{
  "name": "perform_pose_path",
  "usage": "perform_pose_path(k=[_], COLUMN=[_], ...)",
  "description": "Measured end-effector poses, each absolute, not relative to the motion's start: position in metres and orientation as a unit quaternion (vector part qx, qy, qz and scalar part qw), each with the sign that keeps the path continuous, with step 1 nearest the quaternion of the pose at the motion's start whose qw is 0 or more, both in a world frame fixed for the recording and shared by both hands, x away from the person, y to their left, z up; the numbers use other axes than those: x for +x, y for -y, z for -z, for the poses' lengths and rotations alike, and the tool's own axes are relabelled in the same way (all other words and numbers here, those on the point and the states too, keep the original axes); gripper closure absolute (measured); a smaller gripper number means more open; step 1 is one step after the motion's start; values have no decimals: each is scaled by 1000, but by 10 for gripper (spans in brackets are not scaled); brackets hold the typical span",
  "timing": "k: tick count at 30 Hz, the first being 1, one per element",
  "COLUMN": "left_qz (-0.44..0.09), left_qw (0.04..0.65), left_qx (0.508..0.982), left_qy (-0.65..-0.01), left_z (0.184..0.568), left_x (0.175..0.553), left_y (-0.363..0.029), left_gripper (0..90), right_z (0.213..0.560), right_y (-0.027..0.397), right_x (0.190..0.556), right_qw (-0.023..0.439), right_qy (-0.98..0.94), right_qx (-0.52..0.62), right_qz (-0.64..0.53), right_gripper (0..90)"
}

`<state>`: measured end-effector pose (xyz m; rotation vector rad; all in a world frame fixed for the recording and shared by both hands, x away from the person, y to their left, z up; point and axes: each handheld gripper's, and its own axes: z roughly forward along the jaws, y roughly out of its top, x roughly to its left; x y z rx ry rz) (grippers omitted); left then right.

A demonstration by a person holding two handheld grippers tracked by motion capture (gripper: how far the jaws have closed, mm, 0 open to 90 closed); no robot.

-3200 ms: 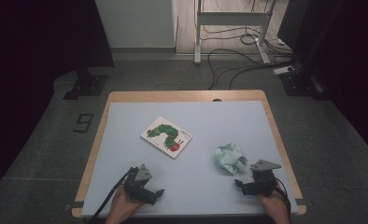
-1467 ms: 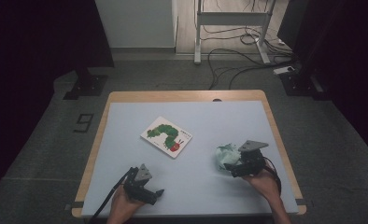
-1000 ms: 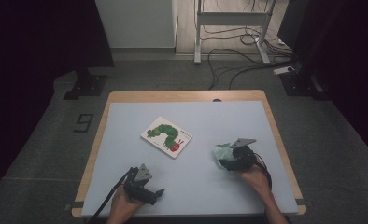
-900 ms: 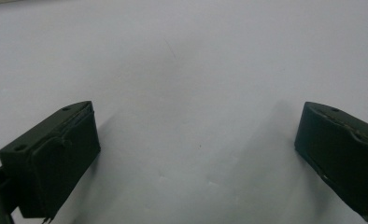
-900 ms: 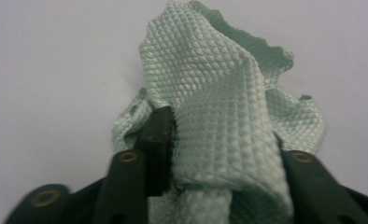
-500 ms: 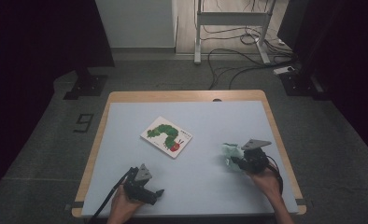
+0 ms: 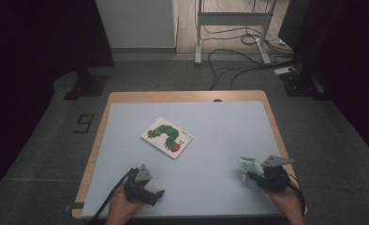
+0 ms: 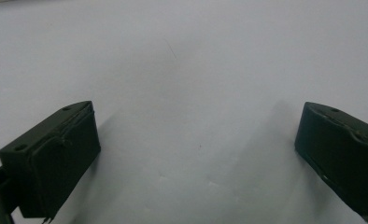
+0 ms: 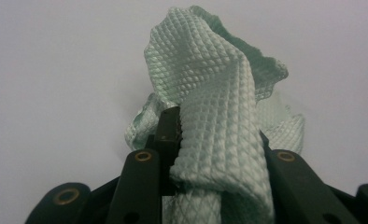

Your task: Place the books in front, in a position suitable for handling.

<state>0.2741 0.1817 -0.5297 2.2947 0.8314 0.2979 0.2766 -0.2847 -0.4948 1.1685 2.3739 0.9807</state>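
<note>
Two grippers sit at the near edge of your bench [image 7: 220,122], one in each of your hands. Your right gripper [image 7: 259,176] is at the near right corner, and its jaws are clenched on a pale green cloth [image 7: 249,169] with a waffle weave. In the right gripper view the cloth [image 9: 219,112] is pinched between the two black jaws and bunches up above them in a crumpled fold, with more of it spilling out behind and to the sides. From the high view the cloth sits just left of the gripper body, over the pale blue bench top, well apart from everything else. I cannot tell whether its lower folds touch the surface.

Your left gripper [image 7: 155,193] is at the near left, held low over the bench and pointing to the right. Its jaws are spread wide with nothing between them; the left gripper view shows bare bench surface [image 8: 196,84] in the gap, with the jaw shadows falling on it.

A children's picture book [image 7: 167,137] with a green caterpillar on its white cover lies flat near the middle of the bench, turned at an angle, well apart from both grippers. The bench has a wooden rim around its blue top.
</note>
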Motion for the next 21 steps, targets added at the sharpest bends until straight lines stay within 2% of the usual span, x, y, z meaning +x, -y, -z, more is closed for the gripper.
perform_pose_path(k=[4, 6, 8, 9, 10, 11, 21], left_qz=[-115, -114, -115, -114, -113, -111, -121], left_qw=[334, 334, 334, 334, 334, 334, 323], left_qx=[880, 880, 880, 880, 881, 882, 878], left_qy=[-318, -319, -318, -318, -316, -313, -333], left_z=[530, 530, 529, 529, 529, 529, 516], left_x=[274, 274, 274, 274, 274, 275, 302], left_y=[-182, -182, -181, -182, -182, -183, -207], left_gripper=[0, 0, 0, 0, 0, 0, 0], right_z=[505, 507, 506, 500, 500, 493, 475], right_y=[290, 291, 290, 290, 290, 289, 270], right_x=[271, 270, 269, 269, 269, 269, 280], right_qw=[159, 158, 156, 168, 168, 173, 191], right_qy=[-830, -830, -830, -825, -825, -823, -823], right_qx=[413, 413, 413, 414, 414, 415, 400], right_qz=[-339, -339, -342, -345, -345, -346, -356], right_gripper=[635, 585, 455, 350, 350, 270, 153])
